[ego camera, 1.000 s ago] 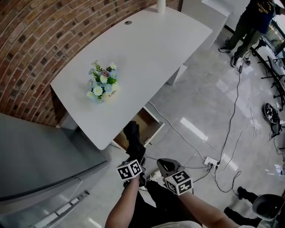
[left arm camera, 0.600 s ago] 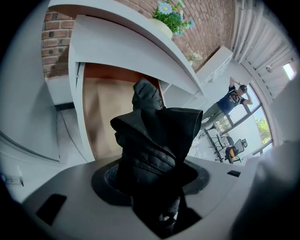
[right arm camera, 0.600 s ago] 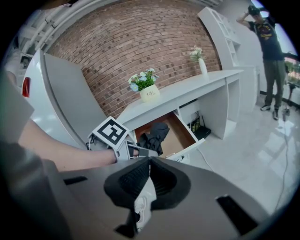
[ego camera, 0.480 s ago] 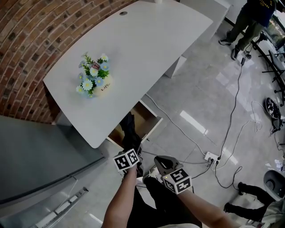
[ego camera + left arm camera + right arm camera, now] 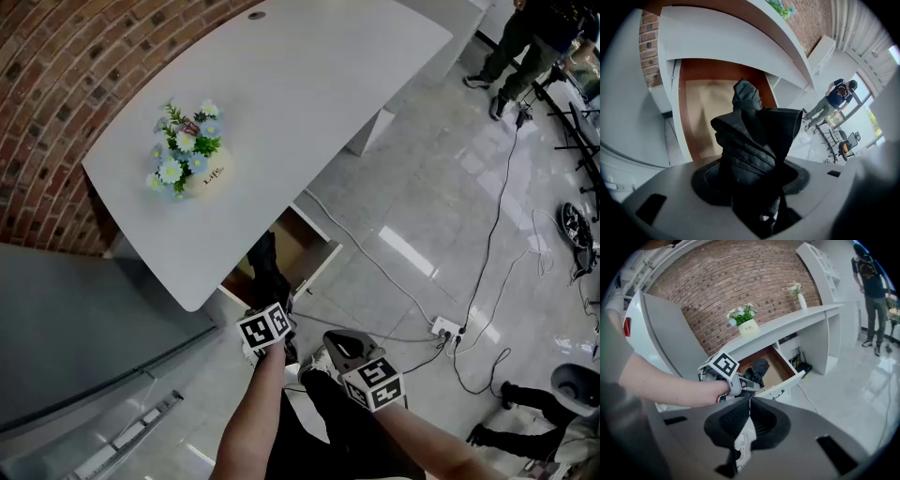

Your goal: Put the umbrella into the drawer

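Note:
A black folded umbrella [image 5: 266, 270] sticks out of my left gripper [image 5: 274, 304], which is shut on it. Its far end hangs over the open wooden drawer [image 5: 314, 246] under the white desk [image 5: 309, 84]. In the left gripper view the umbrella [image 5: 754, 136] fills the space between the jaws of the left gripper [image 5: 750, 180], with the drawer's brown bottom [image 5: 705, 110] behind it. My right gripper [image 5: 336, 341] stays to the right, shut and empty. The right gripper view shows the right gripper [image 5: 750, 404], the left gripper's marker cube [image 5: 723, 365] and the umbrella [image 5: 759, 370] above the drawer [image 5: 780, 373].
A pot of flowers [image 5: 186, 161] stands on the desk by the brick wall [image 5: 56, 84]. A grey panel [image 5: 84, 328] is at the left. Cables and a power strip [image 5: 444, 329] lie on the glossy floor to the right. A person [image 5: 532, 37] stands at the far right.
My left gripper has sunk with the umbrella, whose end now reaches lower over the drawer. The right gripper has dropped slightly and stays shut.

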The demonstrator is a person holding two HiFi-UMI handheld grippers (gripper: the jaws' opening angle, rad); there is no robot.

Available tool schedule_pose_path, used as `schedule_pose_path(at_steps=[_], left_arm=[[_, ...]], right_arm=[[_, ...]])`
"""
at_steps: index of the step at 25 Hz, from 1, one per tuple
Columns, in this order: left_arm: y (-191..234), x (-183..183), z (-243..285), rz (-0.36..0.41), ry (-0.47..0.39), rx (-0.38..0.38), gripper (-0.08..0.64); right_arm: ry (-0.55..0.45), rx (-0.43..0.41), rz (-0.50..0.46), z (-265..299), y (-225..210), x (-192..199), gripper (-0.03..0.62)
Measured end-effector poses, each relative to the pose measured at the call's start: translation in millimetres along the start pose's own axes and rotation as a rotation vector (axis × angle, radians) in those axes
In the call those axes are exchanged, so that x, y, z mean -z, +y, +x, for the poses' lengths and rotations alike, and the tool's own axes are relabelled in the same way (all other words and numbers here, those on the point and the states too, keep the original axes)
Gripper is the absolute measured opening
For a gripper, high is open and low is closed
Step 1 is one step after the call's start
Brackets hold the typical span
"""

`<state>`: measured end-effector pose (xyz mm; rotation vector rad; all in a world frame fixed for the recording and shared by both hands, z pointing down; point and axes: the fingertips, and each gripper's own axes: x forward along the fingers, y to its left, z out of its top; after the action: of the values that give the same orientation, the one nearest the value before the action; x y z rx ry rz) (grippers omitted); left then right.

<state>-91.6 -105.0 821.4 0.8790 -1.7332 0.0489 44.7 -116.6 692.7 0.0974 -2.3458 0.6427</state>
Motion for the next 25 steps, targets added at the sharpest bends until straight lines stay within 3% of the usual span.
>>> schedule_pose_path(at_steps=[19, 25], left_arm=[[6, -1, 14, -0.068, 0.067, -0.003, 0.246], [8, 1, 19, -0.130, 0.110, 0.010, 0.259]], right_arm=[[-0.001, 0.012, 0.018, 10, -14, -1, 0.017], [-0.005, 0.021, 0.029, 10, -18, -2, 0.017]])
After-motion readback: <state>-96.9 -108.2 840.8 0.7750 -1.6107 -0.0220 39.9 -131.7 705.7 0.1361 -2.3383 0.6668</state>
